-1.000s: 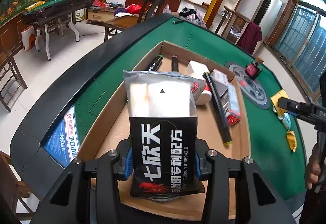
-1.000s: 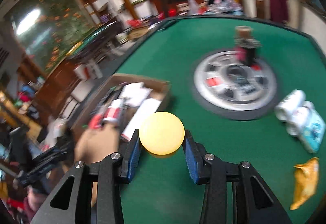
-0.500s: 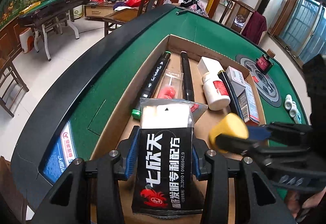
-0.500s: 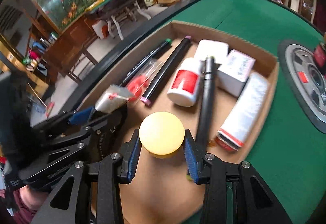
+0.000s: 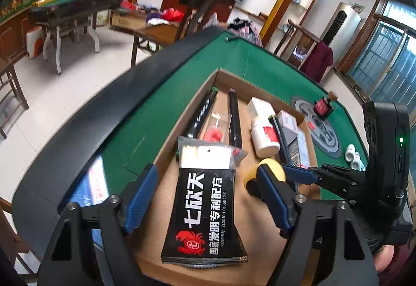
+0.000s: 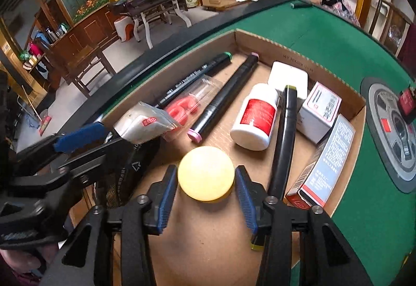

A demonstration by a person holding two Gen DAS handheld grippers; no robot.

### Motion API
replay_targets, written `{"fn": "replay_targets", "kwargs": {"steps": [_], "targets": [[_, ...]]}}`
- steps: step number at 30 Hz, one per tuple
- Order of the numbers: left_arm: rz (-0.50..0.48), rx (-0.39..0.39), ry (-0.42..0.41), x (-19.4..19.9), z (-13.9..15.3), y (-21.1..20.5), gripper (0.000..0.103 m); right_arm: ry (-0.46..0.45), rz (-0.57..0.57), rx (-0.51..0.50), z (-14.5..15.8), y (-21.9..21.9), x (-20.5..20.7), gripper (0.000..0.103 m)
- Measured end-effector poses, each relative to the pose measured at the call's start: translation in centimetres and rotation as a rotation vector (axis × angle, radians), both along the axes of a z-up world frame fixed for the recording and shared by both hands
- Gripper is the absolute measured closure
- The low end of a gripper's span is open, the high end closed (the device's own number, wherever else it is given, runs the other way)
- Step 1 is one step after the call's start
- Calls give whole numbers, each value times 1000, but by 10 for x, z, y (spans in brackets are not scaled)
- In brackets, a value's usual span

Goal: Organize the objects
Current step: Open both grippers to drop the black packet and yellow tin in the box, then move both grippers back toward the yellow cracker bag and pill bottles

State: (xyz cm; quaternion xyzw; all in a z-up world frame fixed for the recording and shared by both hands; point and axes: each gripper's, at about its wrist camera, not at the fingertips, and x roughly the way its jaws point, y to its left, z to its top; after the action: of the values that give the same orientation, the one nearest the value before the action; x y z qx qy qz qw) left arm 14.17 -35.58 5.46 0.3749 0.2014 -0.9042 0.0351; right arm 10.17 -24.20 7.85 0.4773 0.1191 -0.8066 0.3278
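Observation:
A black and silver snack packet point(image 5: 208, 208) lies flat on the floor of the cardboard box point(image 5: 234, 80). My left gripper point(image 5: 206, 171) straddles it; its jaws are opening, with both blue pads well clear of the packet's sides. A yellow ball point(image 6: 205, 176) rests low in the box point(image 6: 286, 46) between the fingers of my right gripper point(image 6: 205, 182). Those jaws are opening too, and the pads stand just off the ball. In the left wrist view the right gripper point(image 5: 280, 171) and ball point(image 5: 273, 167) sit right of the packet. The left gripper point(image 6: 85, 145) shows at the right wrist view's left edge.
The box also holds two black markers point(image 6: 226, 93), a third black pen point(image 6: 286, 135), a white bottle with a red label point(image 6: 254, 117), white cartons point(image 6: 319, 111) and a red item in clear wrap point(image 6: 184, 106). On the green table point(image 5: 260, 62) stand a grey round disc point(image 5: 322, 130) and small white bottles point(image 5: 352, 156).
The left jaws have spread and the packet now lies loose in the box. The right gripper has come lower over the box floor, and its pads have parted from the ball.

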Motion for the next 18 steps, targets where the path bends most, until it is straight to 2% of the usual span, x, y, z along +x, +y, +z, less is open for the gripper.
{"fn": "replay_targets", "kwargs": {"steps": [6, 12, 18], "targets": [[40, 59, 37, 18, 15, -4, 20, 111, -2, -45, 28, 21, 18, 20], [13, 100, 78, 28, 32, 16, 17, 160, -95, -68, 41, 92, 24, 13], [-148, 99, 90, 17, 44, 81, 15, 115, -325, -118, 39, 197, 16, 12]]}}
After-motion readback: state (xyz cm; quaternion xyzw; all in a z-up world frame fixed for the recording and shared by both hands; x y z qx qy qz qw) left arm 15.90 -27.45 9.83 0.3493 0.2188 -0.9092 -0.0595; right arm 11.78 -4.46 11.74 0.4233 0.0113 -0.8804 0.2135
